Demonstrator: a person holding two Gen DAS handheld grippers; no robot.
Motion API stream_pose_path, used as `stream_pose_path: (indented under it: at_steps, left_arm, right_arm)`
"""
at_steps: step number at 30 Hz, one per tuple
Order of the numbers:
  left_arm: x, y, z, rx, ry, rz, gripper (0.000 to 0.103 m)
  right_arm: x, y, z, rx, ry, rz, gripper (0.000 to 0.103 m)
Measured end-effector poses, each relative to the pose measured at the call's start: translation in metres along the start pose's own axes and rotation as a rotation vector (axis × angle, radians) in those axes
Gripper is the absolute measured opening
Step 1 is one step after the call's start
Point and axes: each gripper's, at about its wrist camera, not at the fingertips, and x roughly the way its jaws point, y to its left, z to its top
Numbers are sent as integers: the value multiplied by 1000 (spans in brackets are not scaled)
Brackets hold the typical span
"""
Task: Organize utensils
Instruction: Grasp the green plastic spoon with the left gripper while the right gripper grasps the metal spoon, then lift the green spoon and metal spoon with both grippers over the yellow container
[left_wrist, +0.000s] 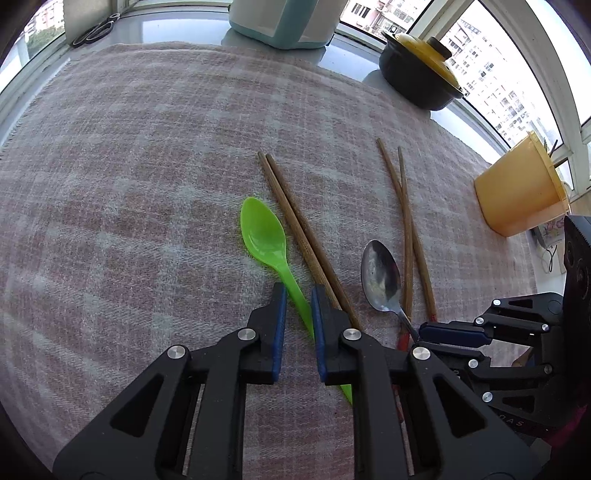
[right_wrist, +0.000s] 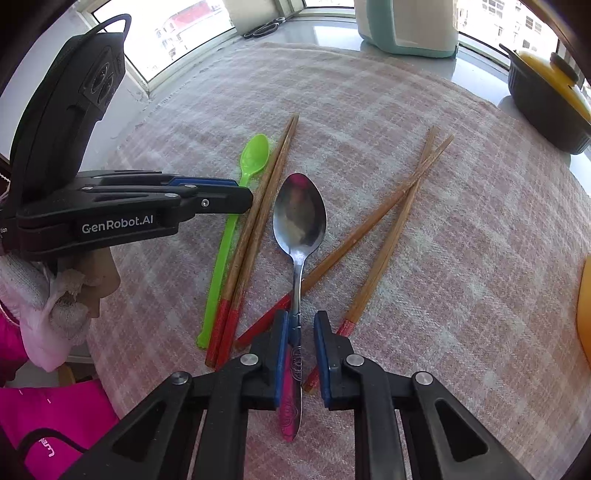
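On a pink checked cloth (left_wrist: 147, 184) lie a green plastic spoon (left_wrist: 264, 232), a metal spoon (right_wrist: 299, 214), a parallel pair of red-tipped wooden chopsticks (left_wrist: 295, 218) and a crossed pair (right_wrist: 399, 221). My left gripper (left_wrist: 298, 291) points down at the green spoon's handle. The handle runs between its blue pads, close to the right one, with a gap still showing. My right gripper (right_wrist: 300, 317) straddles the metal spoon's thin neck. It lies near the left pad, with space on the right. The metal spoon's handle crosses one chopstick of the crossed pair.
A black pot with a yellow lid (left_wrist: 421, 74) and a teal-and-white container (left_wrist: 284, 22) stand at the back by the windows. Scissors (left_wrist: 94, 31) lie at the far left, and an orange bucket (left_wrist: 517, 192) is at the right edge. A gloved hand (right_wrist: 37, 288) holds the left gripper.
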Motion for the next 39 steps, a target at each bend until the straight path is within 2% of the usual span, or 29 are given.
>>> stream_pose_path:
  at_steps: [8, 13, 17, 26, 30, 39]
  left_arm:
    - [7, -7, 9, 8, 2, 5, 13]
    - [8, -2, 13, -7, -4, -20, 12]
    - [5, 4, 11, -19, -11, -25, 8]
    - [0, 11, 7, -28, -17, -15, 6]
    - [-1, 12, 7, -47, -25, -29, 4]
    - [-19, 24, 1, -106, -72, -55, 2]
  right_arm:
    - [2, 0, 5, 14, 4, 18, 14]
    - [3, -1, 7, 14, 12, 29, 14]
    - [2, -1, 5, 7, 23, 14, 4]
    - [3, -1, 4, 6, 16, 24, 7]
    - [6, -1, 9, 16, 13, 23, 4]
    - [-10, -3, 3, 72, -79, 9, 3]
